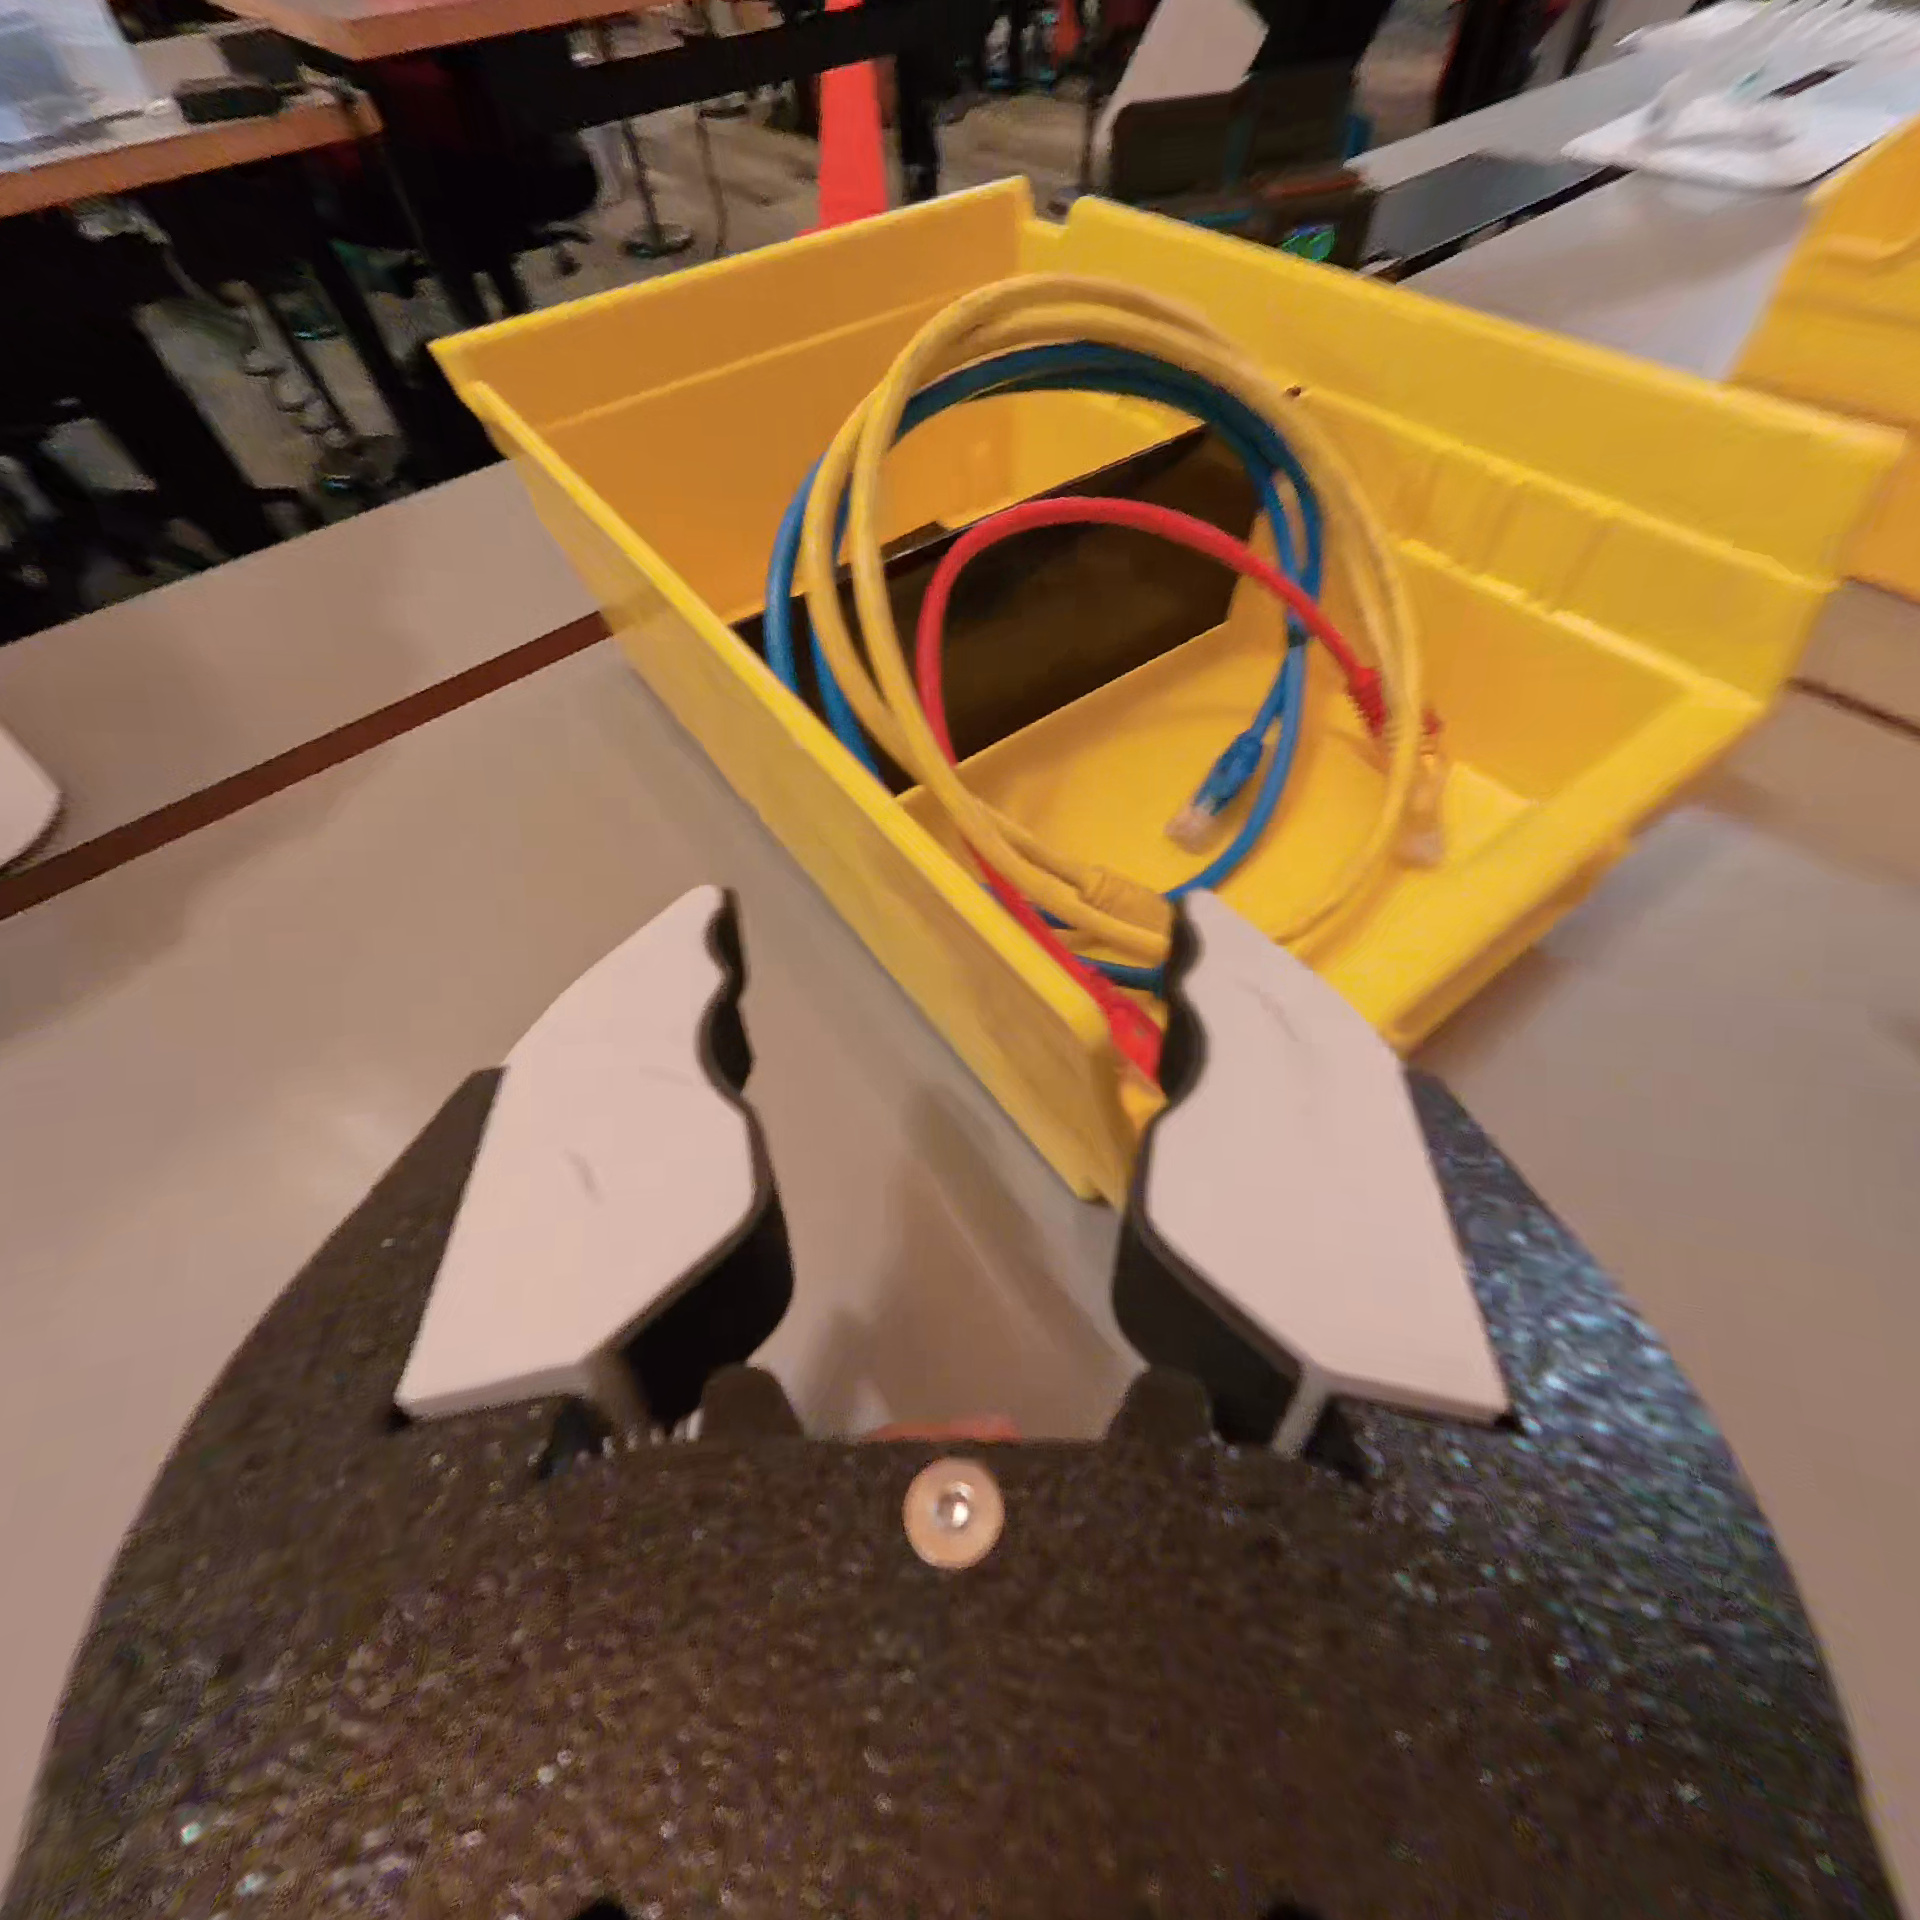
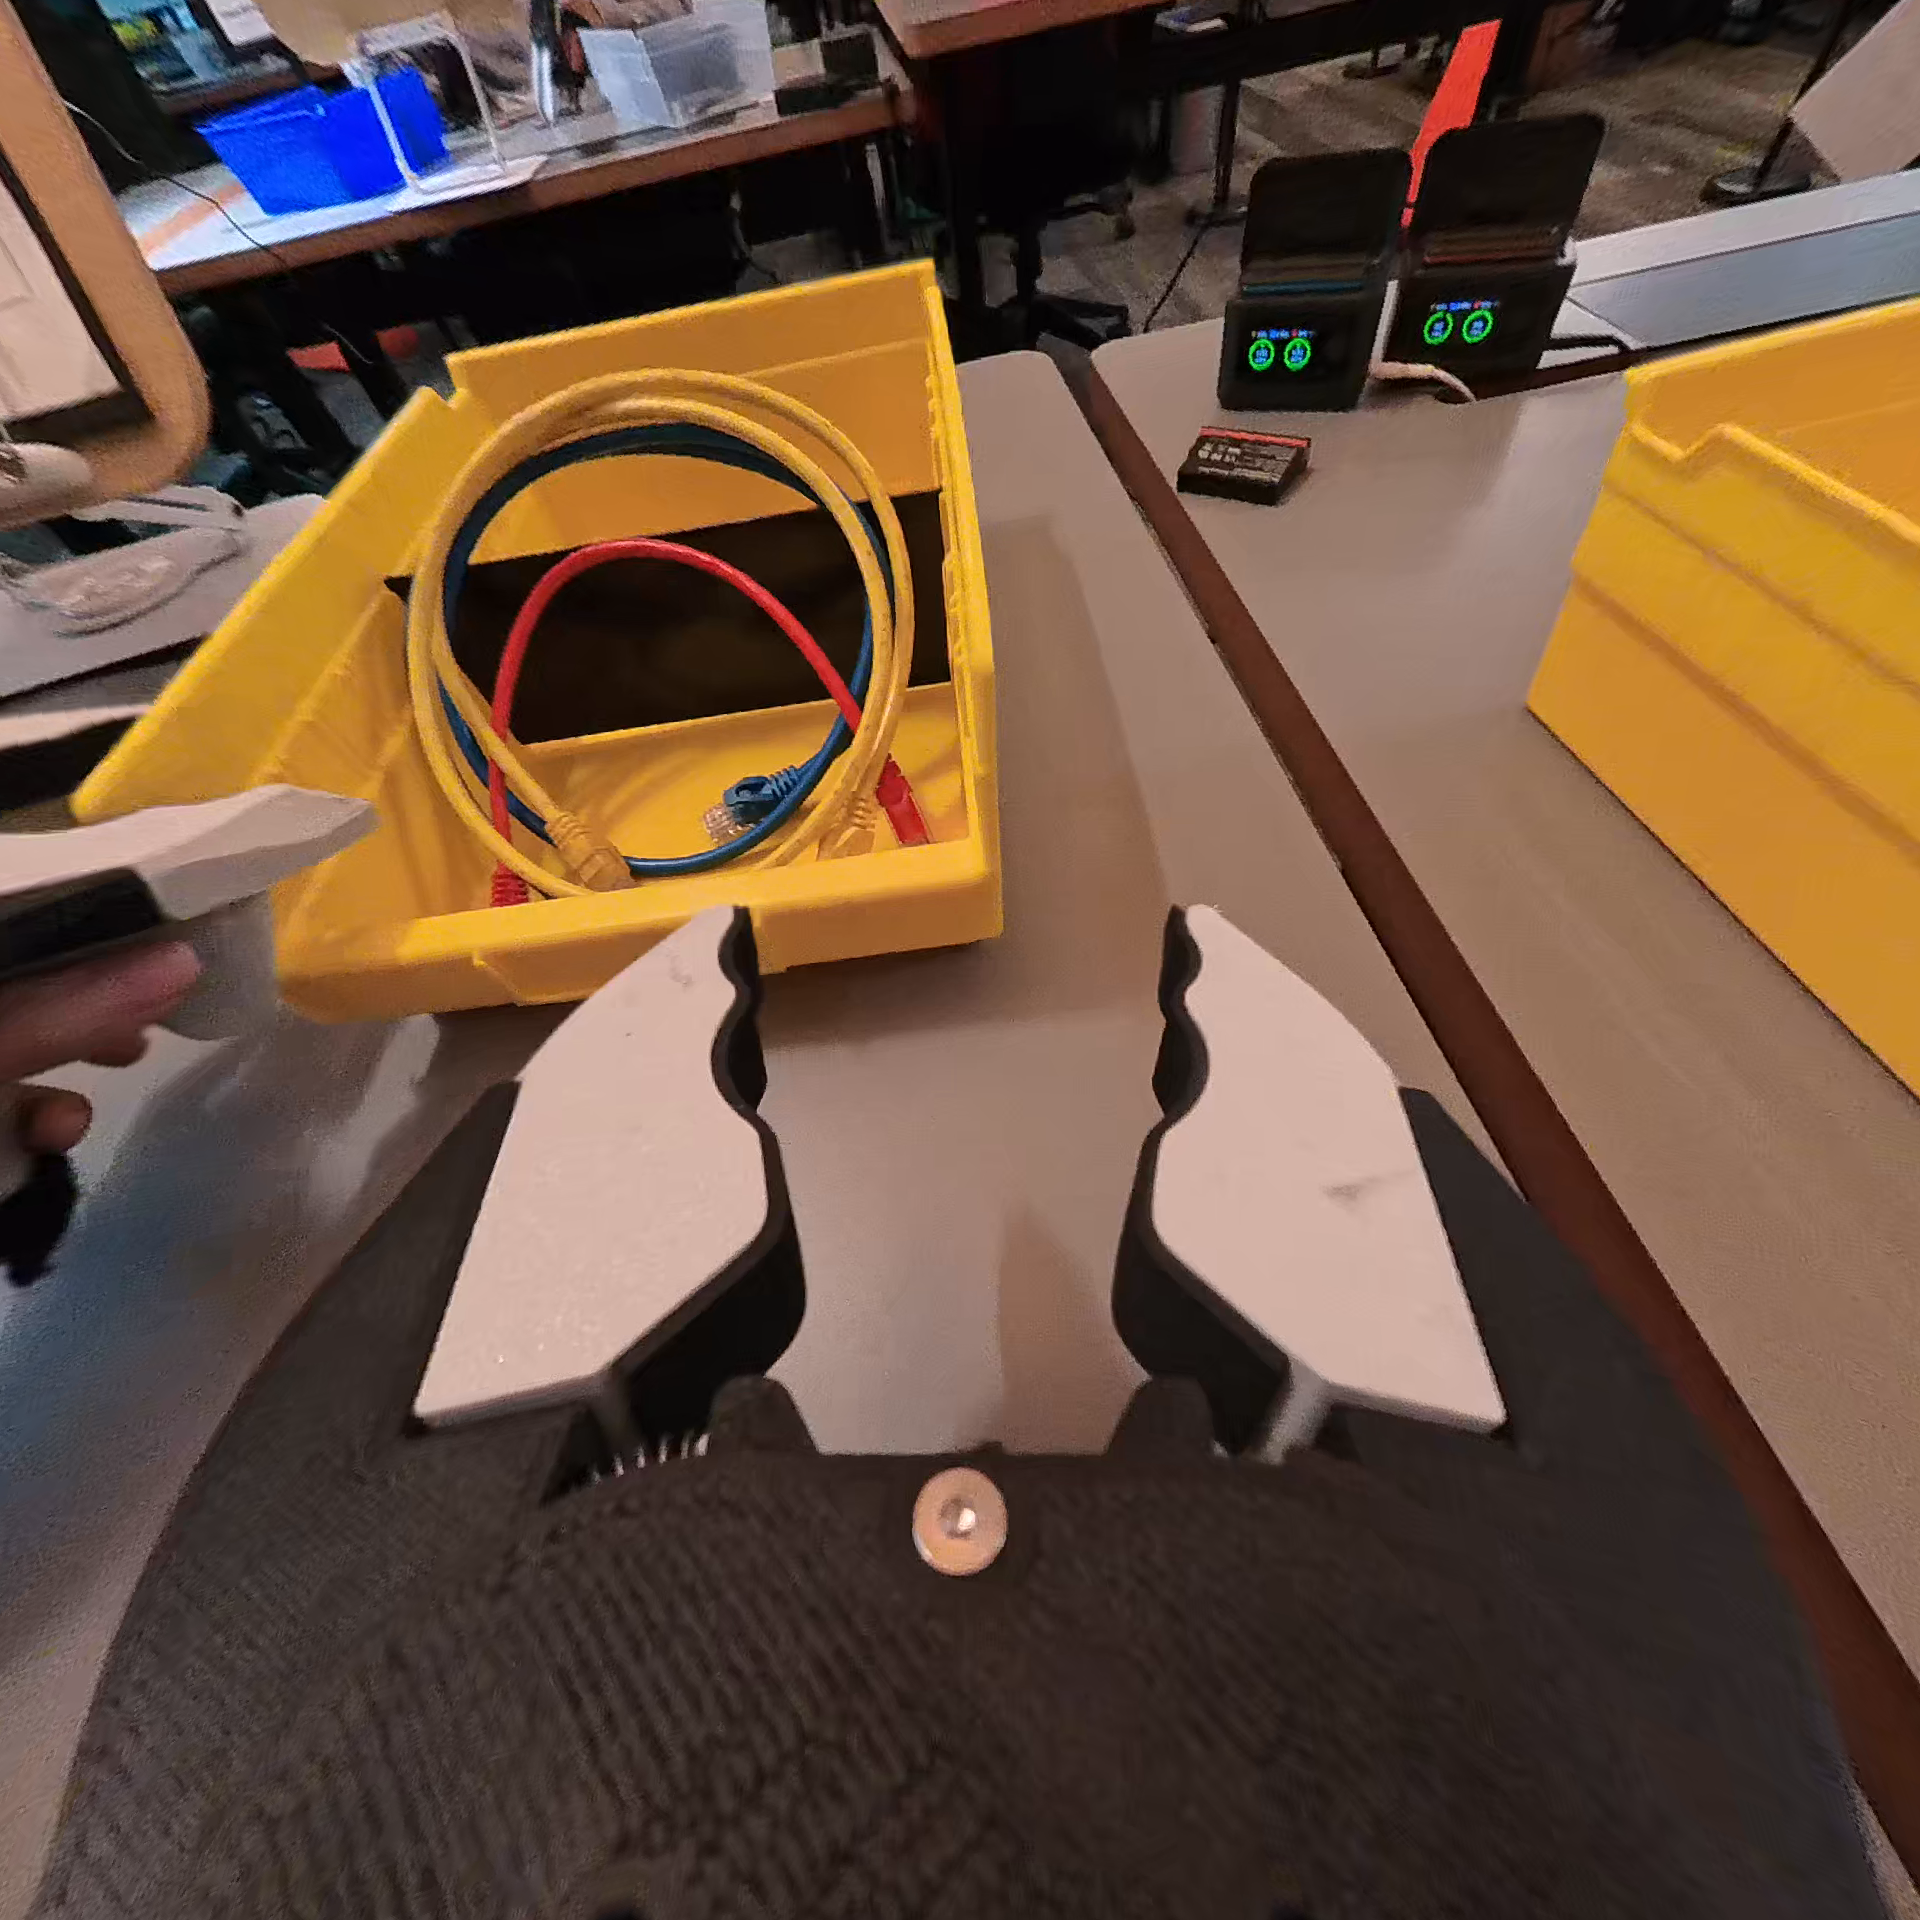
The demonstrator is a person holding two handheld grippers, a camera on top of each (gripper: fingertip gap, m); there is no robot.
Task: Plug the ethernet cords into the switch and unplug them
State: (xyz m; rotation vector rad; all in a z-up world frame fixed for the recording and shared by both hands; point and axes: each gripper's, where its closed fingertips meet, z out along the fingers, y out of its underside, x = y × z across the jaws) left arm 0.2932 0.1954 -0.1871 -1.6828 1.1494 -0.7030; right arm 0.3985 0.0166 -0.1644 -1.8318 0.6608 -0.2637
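Two grey tables [image 2: 1351, 727] abutting, cluttered desks [image 2: 520, 177] behind.

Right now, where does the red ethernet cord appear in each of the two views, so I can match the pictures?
Left wrist view: the red cord arches at picture centre inside the yellow bin, one plug beside the left gripper.
Right wrist view: the red cord arches left of centre, upper half, both plugs near the bin's front wall.
Shared landmark: the black divider behind the arch.
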